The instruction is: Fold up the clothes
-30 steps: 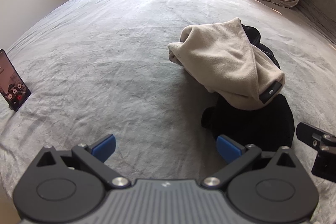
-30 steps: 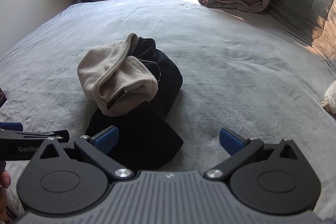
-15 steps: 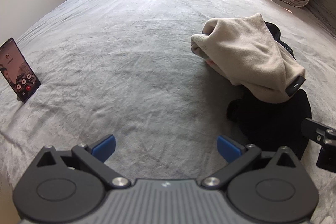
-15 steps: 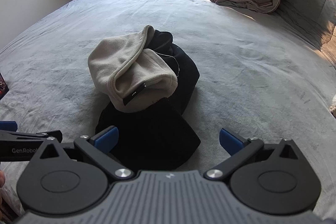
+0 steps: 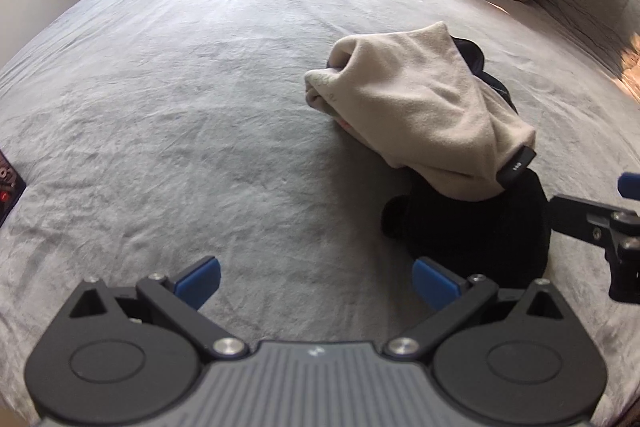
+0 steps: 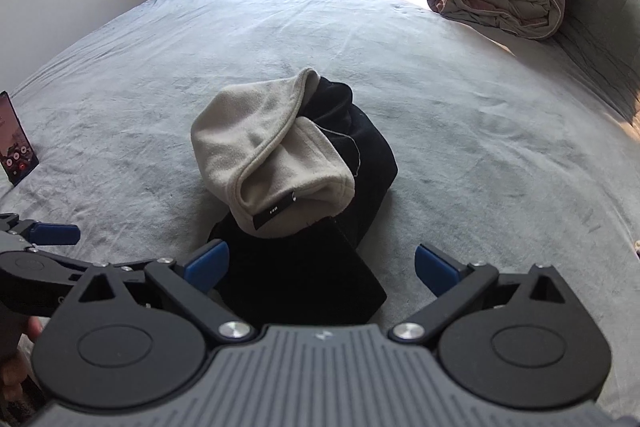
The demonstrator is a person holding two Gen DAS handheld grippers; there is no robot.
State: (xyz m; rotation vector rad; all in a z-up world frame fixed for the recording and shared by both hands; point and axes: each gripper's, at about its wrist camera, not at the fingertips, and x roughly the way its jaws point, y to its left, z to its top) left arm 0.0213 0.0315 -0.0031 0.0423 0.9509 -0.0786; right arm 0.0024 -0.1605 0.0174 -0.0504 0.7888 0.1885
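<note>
Nothing is folded yet: ahead of both spread, empty grippers (left gripper (image 5: 316, 281), right gripper (image 6: 322, 267)), a crumpled beige fleece garment (image 6: 268, 163) is heaped on a bunched black garment (image 6: 304, 275).

On the grey bed (image 5: 200, 99), a beige garment (image 5: 420, 115) lies crumpled on a black garment (image 5: 472, 231). The left hand-held gripper (image 5: 316, 281) hovers near them, fingers spread wide, holding nothing.
</note>
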